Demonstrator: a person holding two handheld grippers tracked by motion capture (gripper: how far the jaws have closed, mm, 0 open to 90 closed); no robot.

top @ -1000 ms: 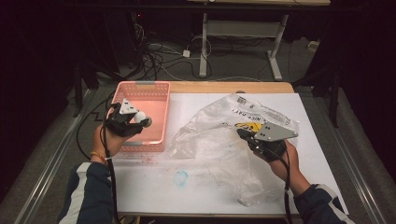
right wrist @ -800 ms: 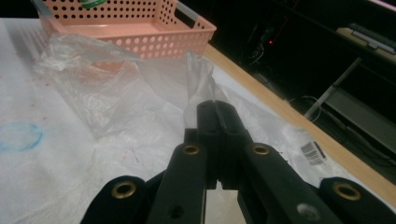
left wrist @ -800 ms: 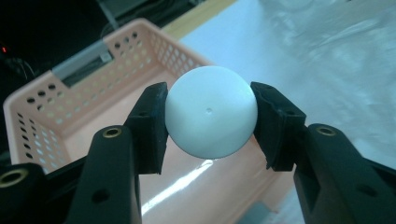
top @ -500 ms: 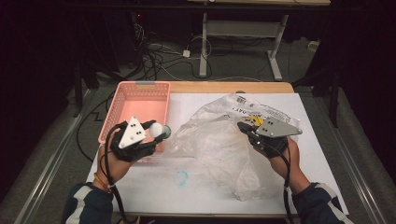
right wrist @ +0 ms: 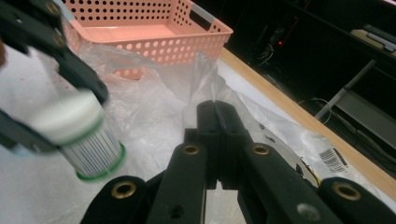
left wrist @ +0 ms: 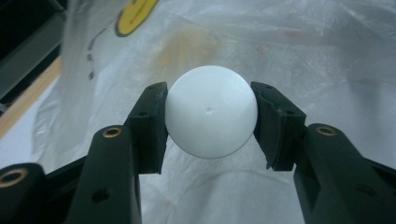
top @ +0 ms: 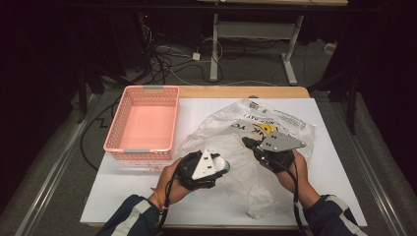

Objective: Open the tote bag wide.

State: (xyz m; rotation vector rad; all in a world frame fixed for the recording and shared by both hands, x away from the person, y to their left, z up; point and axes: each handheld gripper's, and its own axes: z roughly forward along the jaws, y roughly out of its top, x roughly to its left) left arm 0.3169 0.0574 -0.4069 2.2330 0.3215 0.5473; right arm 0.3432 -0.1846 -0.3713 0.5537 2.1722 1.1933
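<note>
— So, which step is this?
— Left gripper point(top: 219, 167) clamps a white-capped container point(left wrist: 211, 111), carried beside the plastic bag point(top: 231, 142); the pink basket point(top: 114, 133) sits empty. Likely bagging it next.
— And the right gripper point(top: 248, 142)?
— Jaws closed, pinching the bag film. It should lift the mouth open. Readable print: a barcode; bag lettering partial.

The white cup point(right wrist: 74, 135) is showing blurred in the right gripper view, and the basket point(right wrist: 154, 32) is being cut off by the top edge.
</note>
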